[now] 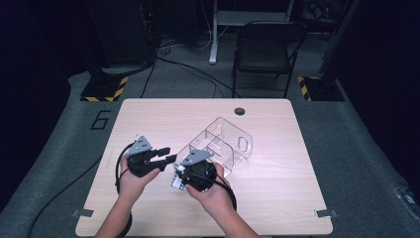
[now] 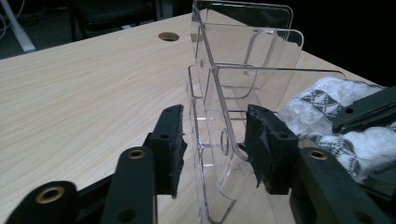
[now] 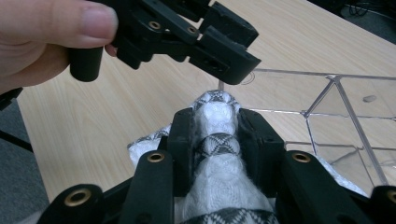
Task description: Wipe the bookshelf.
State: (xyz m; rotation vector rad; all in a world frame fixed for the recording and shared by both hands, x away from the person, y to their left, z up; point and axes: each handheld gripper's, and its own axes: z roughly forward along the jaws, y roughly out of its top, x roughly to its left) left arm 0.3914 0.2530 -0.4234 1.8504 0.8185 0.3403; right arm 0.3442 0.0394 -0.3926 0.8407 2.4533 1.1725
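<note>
A clear plastic organizer point(image 1: 225, 141) with several compartments lies on the wooden table point(image 1: 148, 114). My right gripper point(image 3: 215, 125) is shut on a white knitted cloth with a dark pattern point(image 3: 215, 182), close to the organizer's near end. The cloth point(image 1: 177, 181) shows white beside that gripper in the high view. My left gripper point(image 1: 169, 154) stands open just left of the organizer, its jaws level. In the left gripper view its pads point(image 2: 173, 140) flank the organizer's near wall point(image 2: 210, 154) without touching it, and the cloth point(image 2: 327, 107) sits at the right.
A round cable hole point(image 1: 239, 110) sits near the table's far edge. A black folding chair point(image 1: 265, 47) stands on the floor behind the table. Cables trail from both grippers toward the table's near edge. Grey floor surrounds the table.
</note>
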